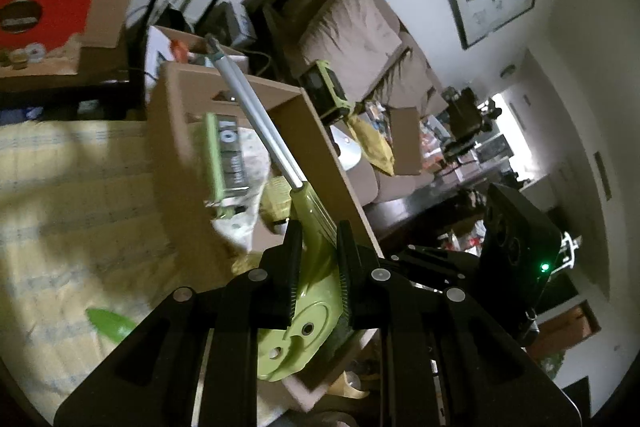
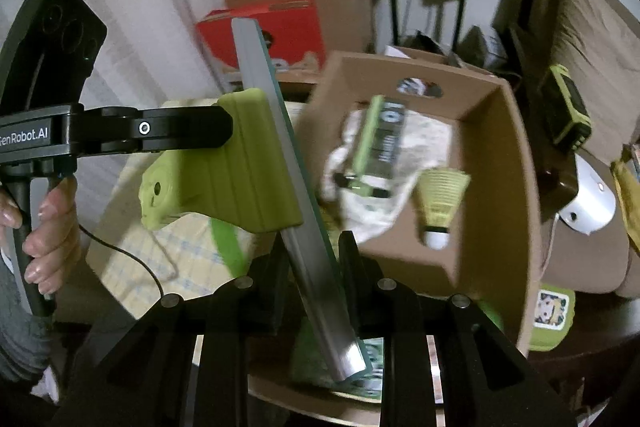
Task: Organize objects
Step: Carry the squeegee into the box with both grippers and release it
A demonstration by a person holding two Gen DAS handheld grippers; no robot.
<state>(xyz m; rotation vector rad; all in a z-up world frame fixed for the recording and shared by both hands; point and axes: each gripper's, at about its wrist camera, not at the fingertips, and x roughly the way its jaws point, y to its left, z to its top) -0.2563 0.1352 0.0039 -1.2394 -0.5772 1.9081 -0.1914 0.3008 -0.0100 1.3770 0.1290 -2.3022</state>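
The left gripper (image 1: 318,235) pinches the lime-green plastic handle (image 1: 308,291) of a long tool between its black fingers (image 1: 294,267). The tool's grey metal rail (image 1: 256,115) runs up and away from the handle, crossing above the open brown cardboard box (image 1: 316,143).

Inside the box, a green-and-grey packaged item (image 2: 380,143) lies on a crumpled white wrapping (image 2: 420,147). To its right, a yellow feathered shuttlecock (image 2: 438,203) with a white cork base lies against the box floor.

In the right wrist view, the left gripper (image 2: 224,127) enters from the left and grips the green handle (image 2: 240,167). The right gripper (image 2: 314,251) closes its fingers (image 2: 352,259) on the lower part of the grey rail (image 2: 316,267), which stands tilted between them. The person's left hand (image 2: 48,223) holds the left gripper's grip.

The box (image 2: 496,167) rests on a yellow checked cloth (image 1: 80,195). Right of the box, a green-and-black device (image 2: 568,111) sits on a beige sofa (image 2: 600,27).
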